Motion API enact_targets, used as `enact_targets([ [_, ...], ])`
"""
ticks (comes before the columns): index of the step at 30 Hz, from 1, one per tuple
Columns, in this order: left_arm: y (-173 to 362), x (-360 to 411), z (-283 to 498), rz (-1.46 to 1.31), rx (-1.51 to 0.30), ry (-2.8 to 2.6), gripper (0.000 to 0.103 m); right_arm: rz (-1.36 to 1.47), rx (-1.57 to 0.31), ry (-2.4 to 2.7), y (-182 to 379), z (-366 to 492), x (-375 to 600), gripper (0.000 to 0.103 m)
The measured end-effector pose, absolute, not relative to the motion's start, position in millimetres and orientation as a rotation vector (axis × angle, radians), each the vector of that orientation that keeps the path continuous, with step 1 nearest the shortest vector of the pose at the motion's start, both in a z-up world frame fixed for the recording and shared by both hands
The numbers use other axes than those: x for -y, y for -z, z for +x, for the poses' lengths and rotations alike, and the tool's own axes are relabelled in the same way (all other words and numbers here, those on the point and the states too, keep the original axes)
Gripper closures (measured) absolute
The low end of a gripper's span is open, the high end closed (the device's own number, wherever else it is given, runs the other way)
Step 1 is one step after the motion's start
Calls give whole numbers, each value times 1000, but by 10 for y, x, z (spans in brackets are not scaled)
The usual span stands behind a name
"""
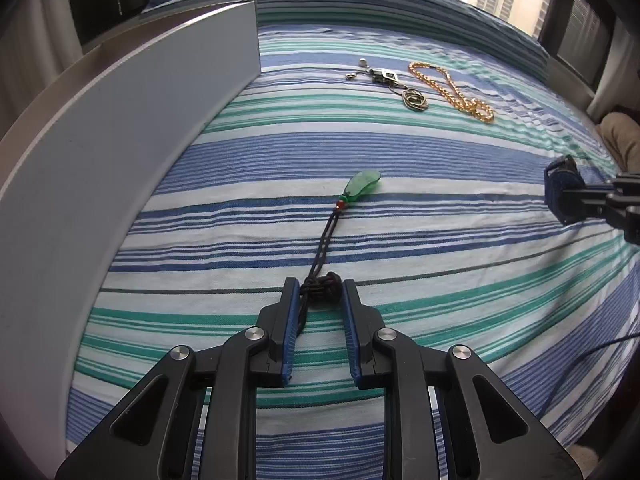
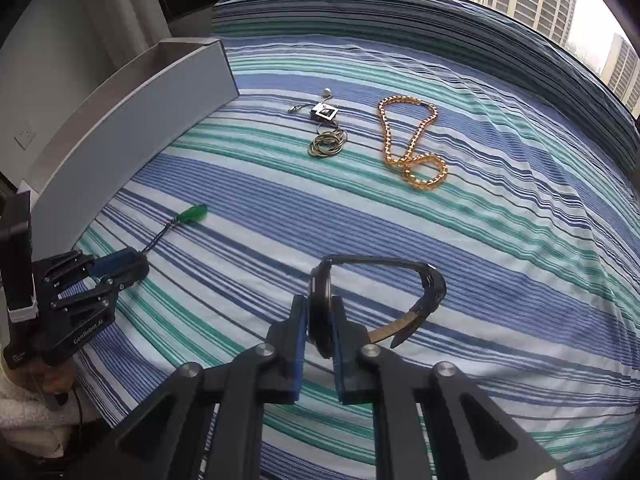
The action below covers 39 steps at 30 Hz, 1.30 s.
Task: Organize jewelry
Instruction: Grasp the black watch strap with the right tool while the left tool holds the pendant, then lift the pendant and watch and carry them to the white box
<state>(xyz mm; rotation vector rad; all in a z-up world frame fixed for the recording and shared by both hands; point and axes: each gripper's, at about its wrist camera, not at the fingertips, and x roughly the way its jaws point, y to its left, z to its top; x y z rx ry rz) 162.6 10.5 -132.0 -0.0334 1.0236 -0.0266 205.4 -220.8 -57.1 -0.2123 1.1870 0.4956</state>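
My left gripper [image 1: 320, 286] is closed around the knotted black cord [image 1: 322, 280] of a green pendant [image 1: 363, 185] lying on the striped cloth [image 1: 440, 240]. It also shows in the right wrist view [image 2: 136, 266], with the pendant [image 2: 192, 213] stretched out from it. My right gripper [image 2: 319, 304] is shut on a black wristwatch [image 2: 320, 300], its strap [image 2: 428, 284] curling to the right. A gold chain [image 1: 452, 90] [image 2: 412, 140] and a silver keyring piece with rings [image 1: 394, 80] [image 2: 326, 128] lie farther back.
A long grey open box [image 1: 120, 128] [image 2: 132, 120] stands along the left side of the cloth. The right gripper's tip shows at the right edge of the left wrist view [image 1: 560, 192]. Windows with buildings lie beyond the far edge.
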Motion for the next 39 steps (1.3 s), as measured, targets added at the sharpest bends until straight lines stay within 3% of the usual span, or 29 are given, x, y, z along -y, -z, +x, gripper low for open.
enact_targets([
  [7,1318,-120,1643,-39,-1028,43,79,-215,-1212,-481,833,1838,2122,88],
  [8,1316,-130,1646,-46,-1030,60,73,-206,-1208,-472,832,1836,2137,88],
  [9,1313,-143,1648,-60,-1036,87,61,-194,-1206,-471,822,1831,2158,83],
  [10,1302,-170,1645,-81,-1048,116,52,-177,-1203,-470,804,1819,2178,68],
  [11,1282,-219,1628,-109,-1055,131,35,-158,-1195,-464,764,1807,2211,54],
  [12,1248,-285,1592,-136,-1047,140,29,-135,-1184,-464,708,1785,2251,52],
  [20,1142,-412,1398,-88,-1041,160,25,-4,-1115,-464,325,1548,2705,48],
  [25,1200,-173,1651,11,-1023,130,31,-70,-1137,-486,423,1595,2609,48],
  [28,1274,-85,1735,41,-1044,133,51,-115,-1157,-550,512,1643,2435,48],
  [29,1306,-66,1745,47,-1056,139,66,-137,-1154,-555,539,1664,2363,48],
  [31,1314,-54,1731,62,-1047,127,84,-186,-1155,-573,634,1731,2223,48],
  [33,1305,-87,1724,33,-1052,132,84,-209,-1166,-555,757,1820,2141,49],
  [34,1295,-124,1722,3,-1057,133,84,-204,-1181,-564,812,1859,2113,62],
  [35,1281,-164,1716,-24,-1061,138,85,-202,-1201,-560,854,1894,2092,90],
  [39,1017,-369,1620,-136,-1019,164,85,-139,-1195,-545,717,1888,2146,92],
])
